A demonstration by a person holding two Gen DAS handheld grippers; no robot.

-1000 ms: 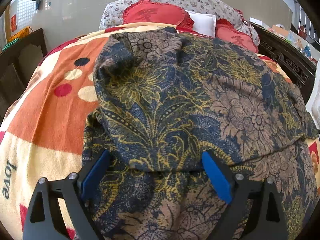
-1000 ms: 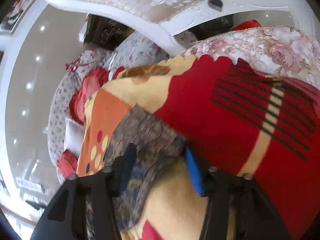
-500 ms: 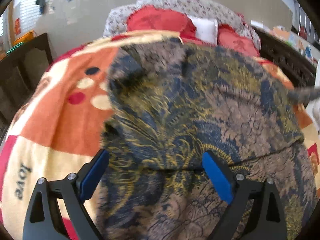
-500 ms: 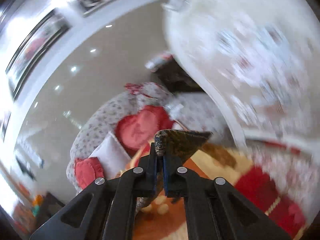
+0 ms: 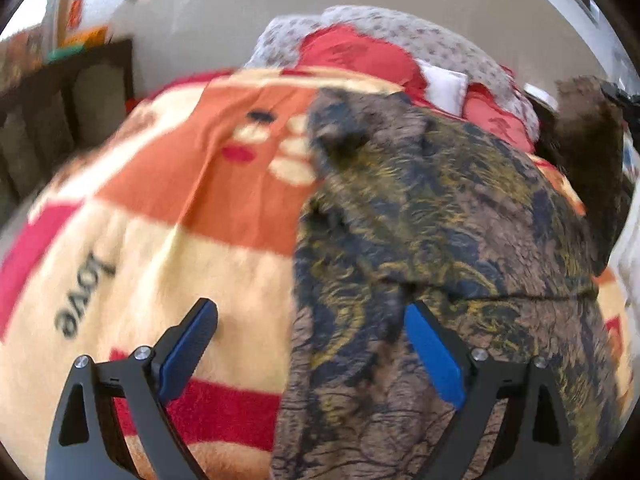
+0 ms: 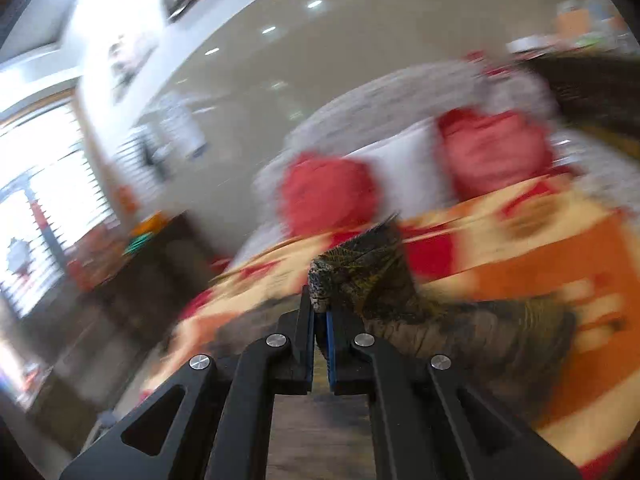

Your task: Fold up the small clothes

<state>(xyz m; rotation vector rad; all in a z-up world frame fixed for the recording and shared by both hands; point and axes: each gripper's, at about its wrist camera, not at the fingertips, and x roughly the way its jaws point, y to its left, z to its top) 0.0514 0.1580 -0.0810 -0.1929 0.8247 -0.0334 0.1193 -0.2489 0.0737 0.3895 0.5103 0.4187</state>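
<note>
Lifting one edge of the patterned garment (image 6: 384, 288) off the blanket (image 5: 168, 264), the right gripper (image 6: 320, 312) is clamped on it for a fold, while the left gripper (image 5: 308, 344) hangs wide open, holding nothing; next, I judge, that edge needs laying flat across the garment.

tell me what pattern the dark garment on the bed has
Gold and brown floral on navy, clearest in left wrist view.

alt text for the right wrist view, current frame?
The right gripper is shut on a corner of a dark floral-print garment, whose cloth trails off to the right over an orange, cream and red blanket. Behind it, blurred by motion, lie red cushions on a bed.
</note>
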